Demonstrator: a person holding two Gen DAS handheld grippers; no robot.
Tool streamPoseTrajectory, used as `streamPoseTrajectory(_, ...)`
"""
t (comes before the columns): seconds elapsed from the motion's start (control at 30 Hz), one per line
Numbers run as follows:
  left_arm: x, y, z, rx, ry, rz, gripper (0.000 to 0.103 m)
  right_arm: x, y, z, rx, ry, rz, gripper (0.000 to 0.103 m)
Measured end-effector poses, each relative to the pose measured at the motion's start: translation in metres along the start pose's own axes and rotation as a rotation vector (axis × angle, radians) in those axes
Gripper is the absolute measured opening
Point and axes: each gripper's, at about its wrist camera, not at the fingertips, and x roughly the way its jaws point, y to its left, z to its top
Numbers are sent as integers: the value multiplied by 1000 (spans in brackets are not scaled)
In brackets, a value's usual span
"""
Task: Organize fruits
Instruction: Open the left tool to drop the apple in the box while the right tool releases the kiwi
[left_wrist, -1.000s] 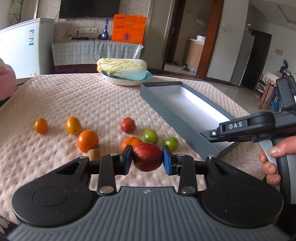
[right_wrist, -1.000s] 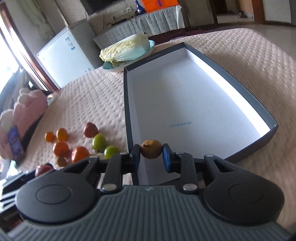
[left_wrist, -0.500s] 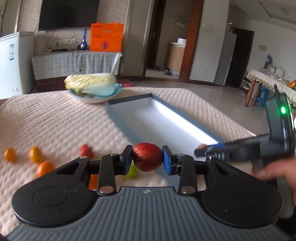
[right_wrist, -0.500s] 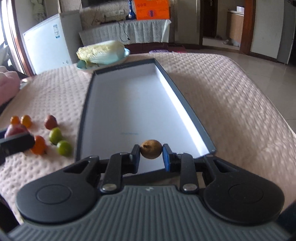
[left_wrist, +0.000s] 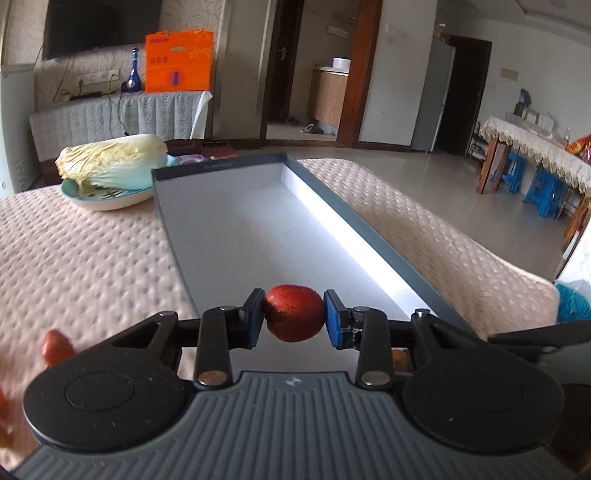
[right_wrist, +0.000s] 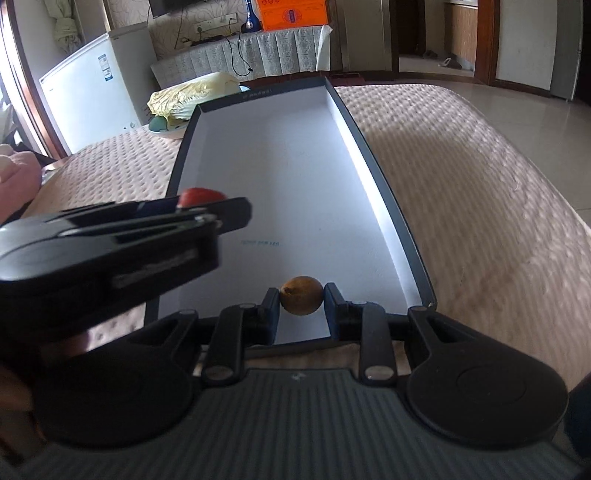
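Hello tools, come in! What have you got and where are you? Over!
Left tool shut on red fruit, over grey tray. Right tool shut on brown fruit, at tray's near end. Tray floor bare; nothing blocking.

Two grippers, left gripper (left_wrist: 294, 314) and right gripper (right_wrist: 301, 301), one red fruit (left_wrist: 294, 313), one brown fruit (right_wrist: 300, 295), one grey tray (left_wrist: 354, 218), one cabbage (left_wrist: 110, 162) on one plate (left_wrist: 107, 201) (one more blurred red fruit (left_wrist: 55, 345) at left edge)

The left gripper (left_wrist: 294, 314) and right gripper (right_wrist: 301, 301) share one build: ribbed grey body, black round-ended arms with silver rivets, small star emblem, and jaws faced with blue pads (left_wrist: 336, 325).
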Motion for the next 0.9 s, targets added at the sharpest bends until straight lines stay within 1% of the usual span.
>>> streamPoseTrajectory(0.07, 12, 0, 0, 8, 14, -8, 41, 0, 1, -1, -2, 0, -3, 29)
streamPoseTrajectory(0.13, 20, 1, 0, 4, 26, -26, 46, -1, 3, -1, -6, -3, -8, 29)
streamPoseTrajectory(0.2, 19, 0, 1, 3, 4, -34, 64, 0, 5, 0, -15, -8, -12, 30)
streamPoseTrajectory(0.27, 14, -1, 2, 15, -29, -39, 68, 0, 5, 1, -16, -8, -17, 30)
streamPoseTrajectory(0.33, 11, 0, 2, 22, -34, -42, 68, 0, 4, 2, -13, -10, -13, 30)
streamPoseTrajectory(0.43, -1, 4, 2, 20, -50, -23, 68, -1, 4, 1, -10, -29, -9, 30)
streamPoseTrajectory(0.5, -14, 11, 2, 4, -63, 9, 68, -1, 1, 3, 20, -46, 7, 30)
streamPoseTrajectory(0.53, -18, 15, 2, -12, -57, 24, 68, -1, 1, 4, 31, -55, 11, 30)
streamPoseTrajectory(0.6, -20, 23, -1, -34, -29, 39, 68, 1, 3, 6, 27, -61, -5, 30)
streamPoseTrajectory(0.67, -22, 29, -4, -34, -1, 69, 68, 6, 5, 7, 20, -47, -40, 30)
streamPoseTrajectory(0.73, -22, 33, -6, -14, 24, 82, 68, 10, 4, 6, 55, -30, -57, 30)
streamPoseTrajectory(0.77, -25, 34, -7, -3, 23, 106, 68, 10, 3, 7, 71, -30, -57, 30)
streamPoseTrajectory(0.8, -28, 36, -7, -3, 15, 115, 68, 10, 3, 7, 84, -29, -51, 30)
streamPoseTrajectory(0.87, -41, 44, -8, -28, -3, 111, 68, 8, 6, 7, 94, -43, -60, 31)
streamPoseTrajectory(0.9, -48, 47, -8, -31, -12, 118, 68, 5, 10, 8, 75, -66, -71, 31)
